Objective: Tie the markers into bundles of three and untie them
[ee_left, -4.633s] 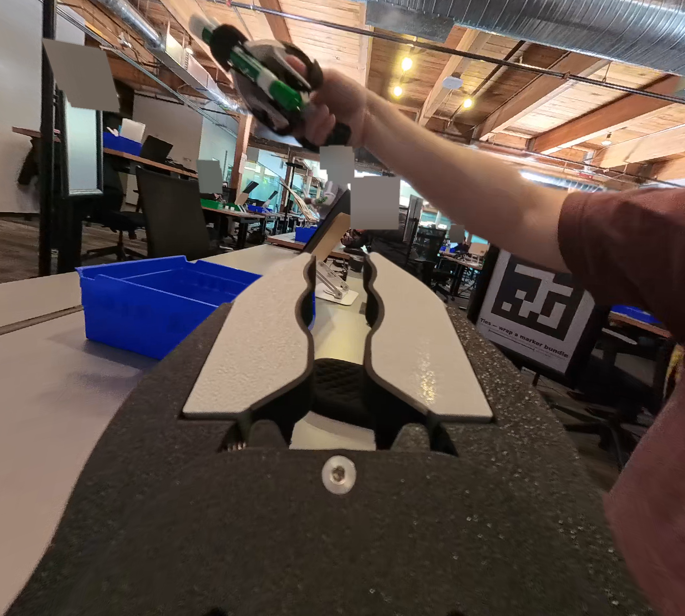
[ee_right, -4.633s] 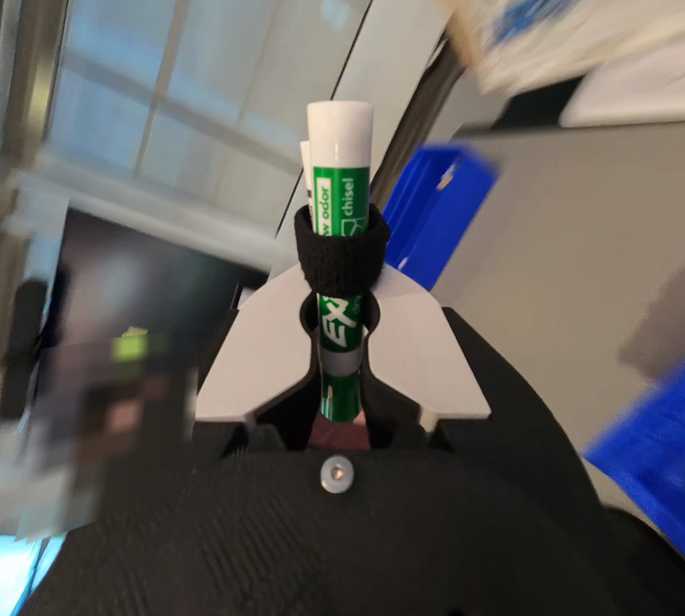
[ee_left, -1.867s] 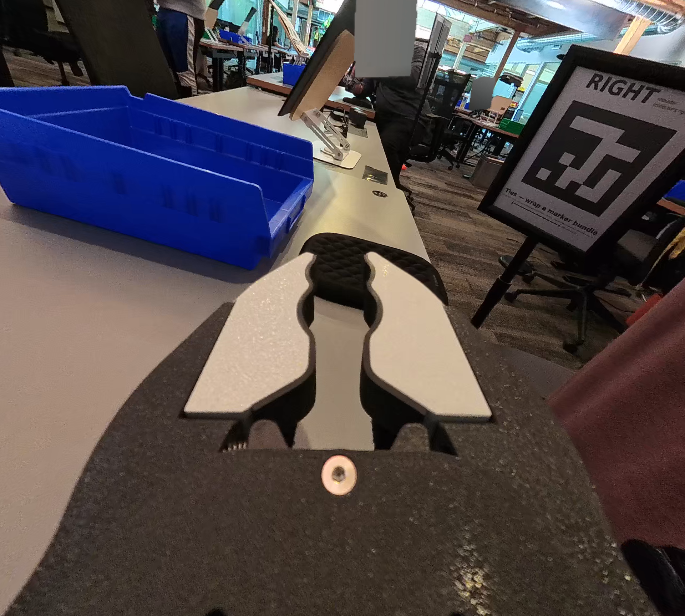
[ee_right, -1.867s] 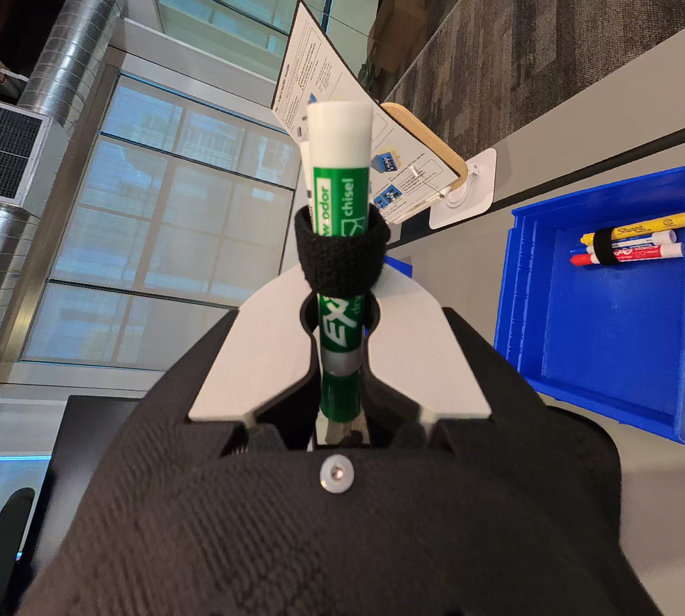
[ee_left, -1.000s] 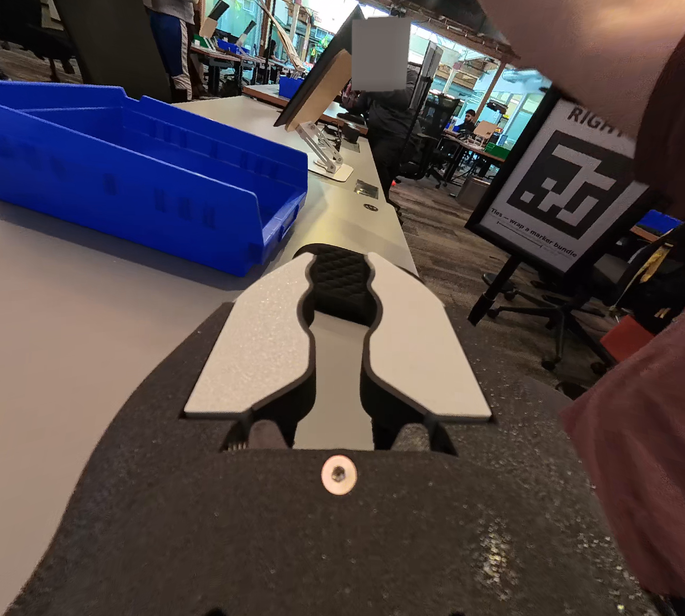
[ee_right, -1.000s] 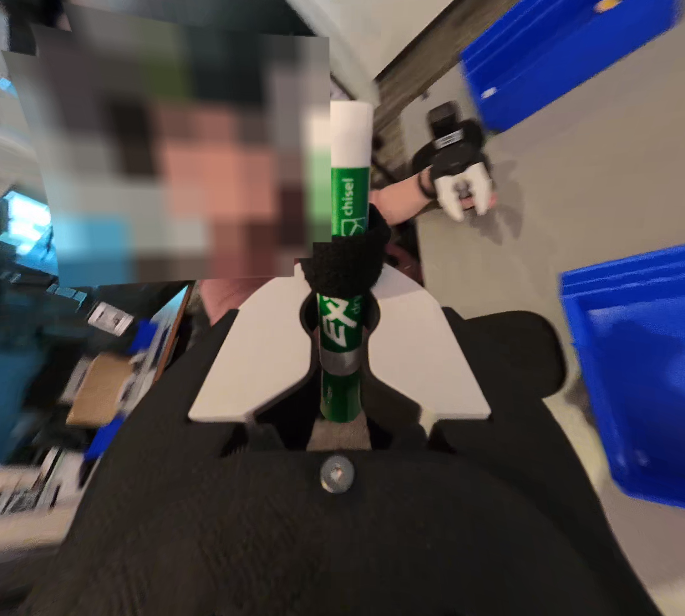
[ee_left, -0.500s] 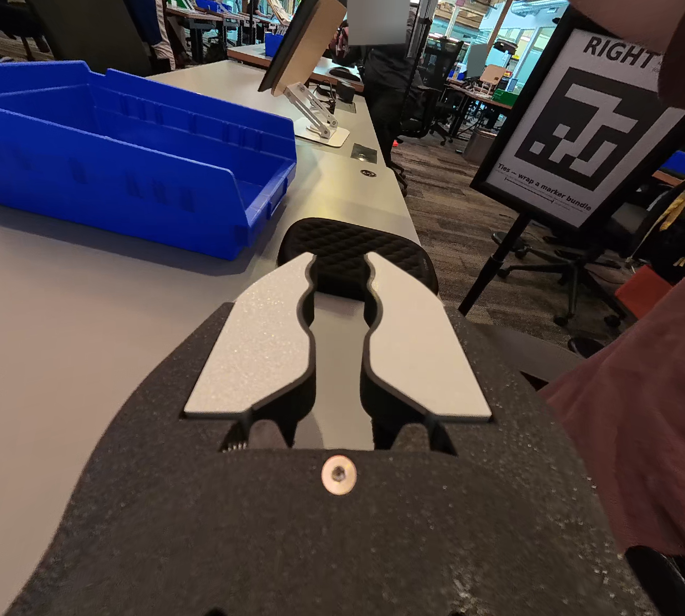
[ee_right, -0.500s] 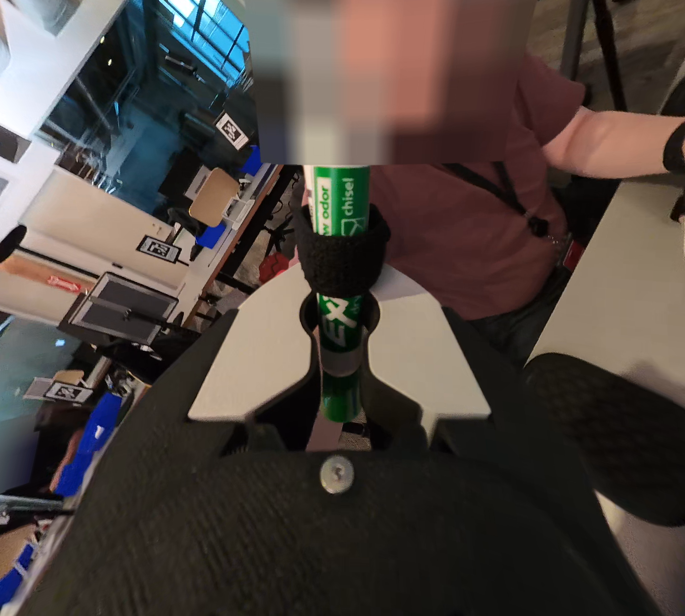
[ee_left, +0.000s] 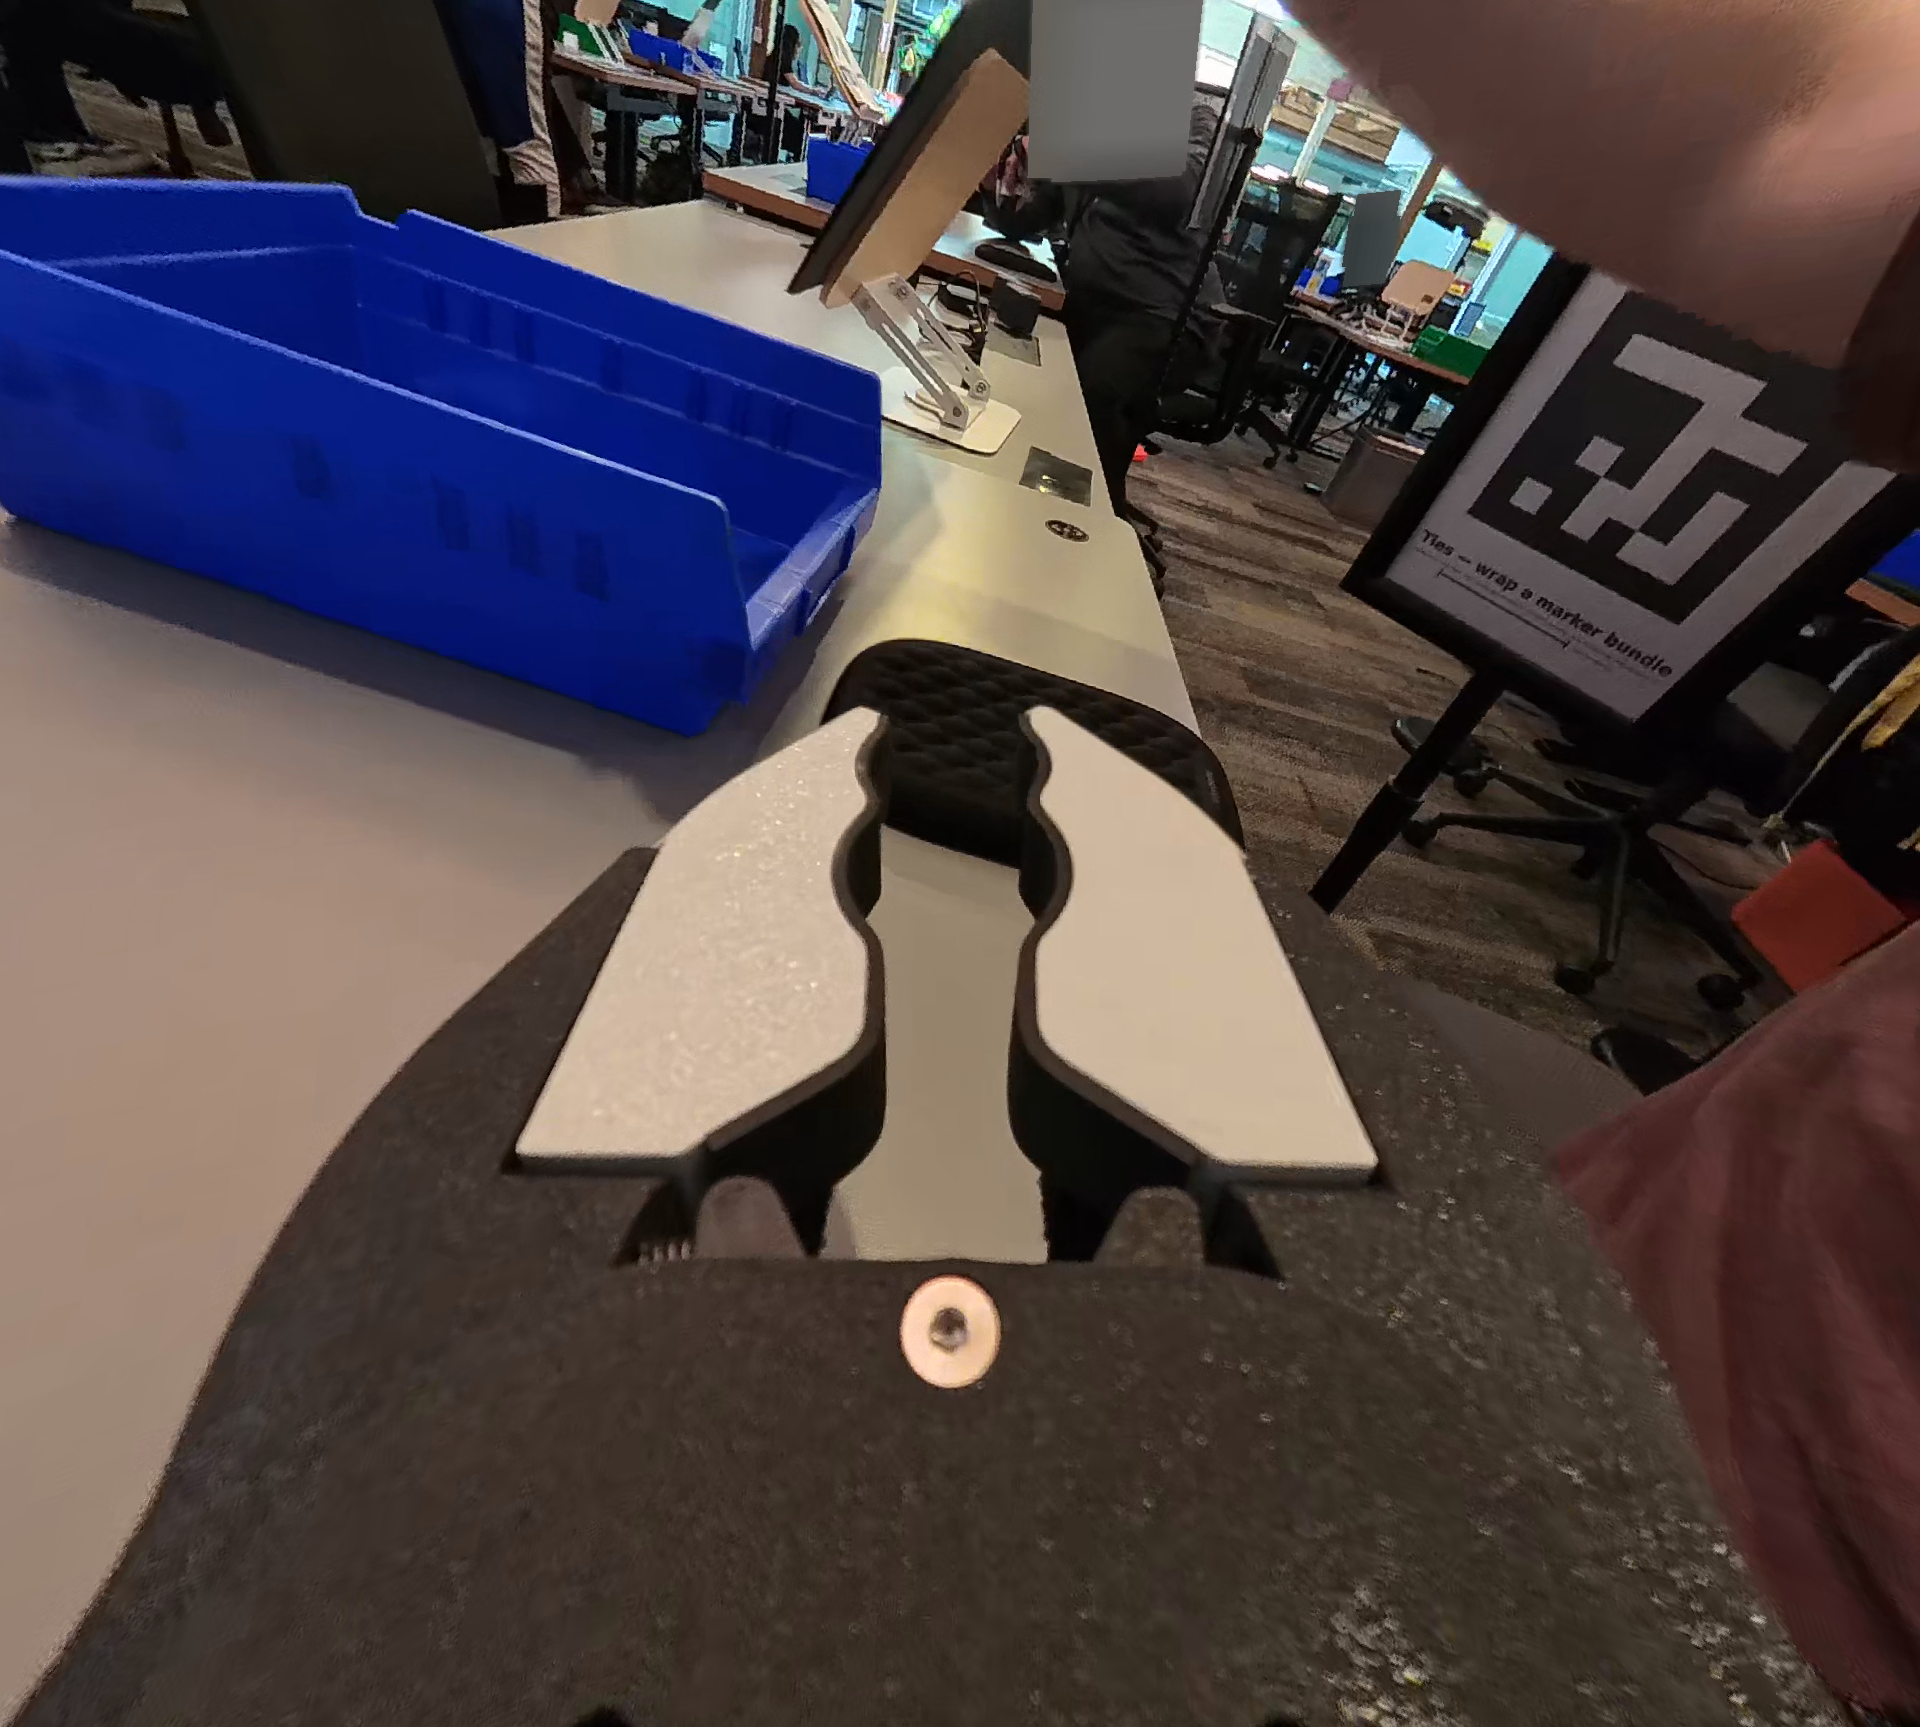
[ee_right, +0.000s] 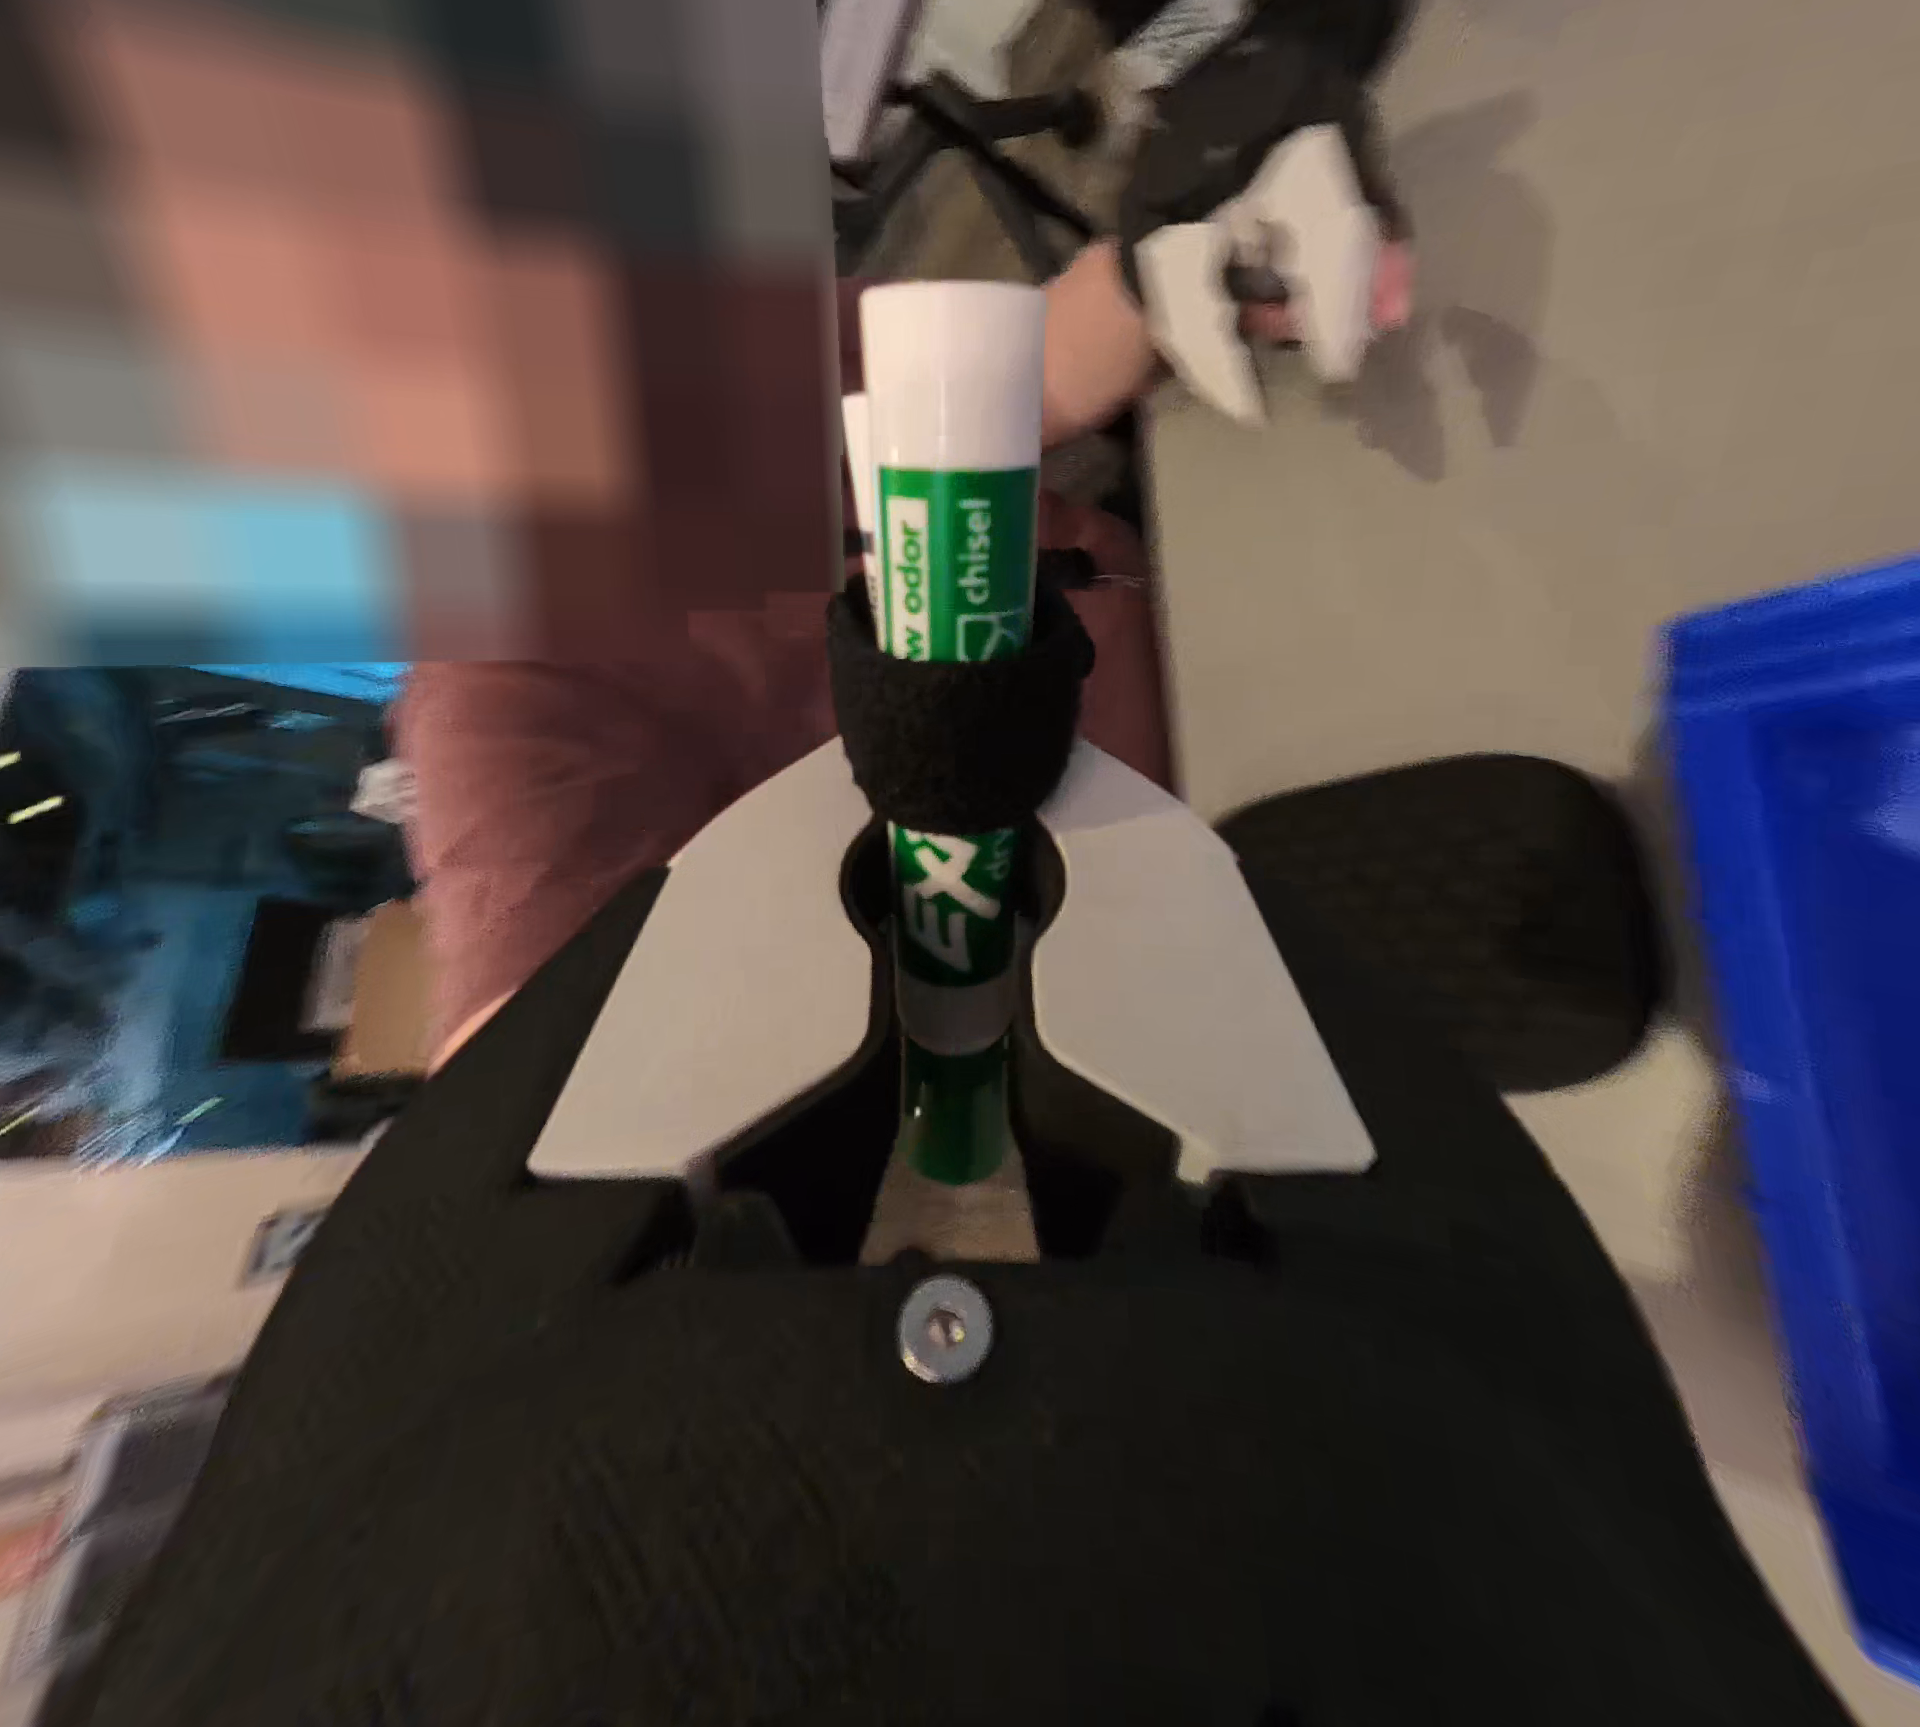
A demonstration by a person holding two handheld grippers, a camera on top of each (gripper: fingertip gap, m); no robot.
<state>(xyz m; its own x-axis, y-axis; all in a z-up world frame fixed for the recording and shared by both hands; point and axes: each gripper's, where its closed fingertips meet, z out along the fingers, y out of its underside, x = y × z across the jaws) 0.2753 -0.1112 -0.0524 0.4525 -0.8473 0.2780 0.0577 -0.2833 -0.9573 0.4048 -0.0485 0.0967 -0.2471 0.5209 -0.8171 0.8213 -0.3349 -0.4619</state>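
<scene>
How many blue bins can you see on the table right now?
2. One blue bin sits left of the left gripper; another blue bin lies right of the right gripper. More may be hidden.

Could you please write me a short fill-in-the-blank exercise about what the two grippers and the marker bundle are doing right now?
1. The right gripper is shut on a bundle of white-capped ____ markers.
2. A ____ fabric strap wraps the bundle just past the fingertips.
3. The left gripper holds ____ between its open fingers.
4. The long plastic bin on the grey table is ____.

Missing words: green; black; nothing; blue
</scene>
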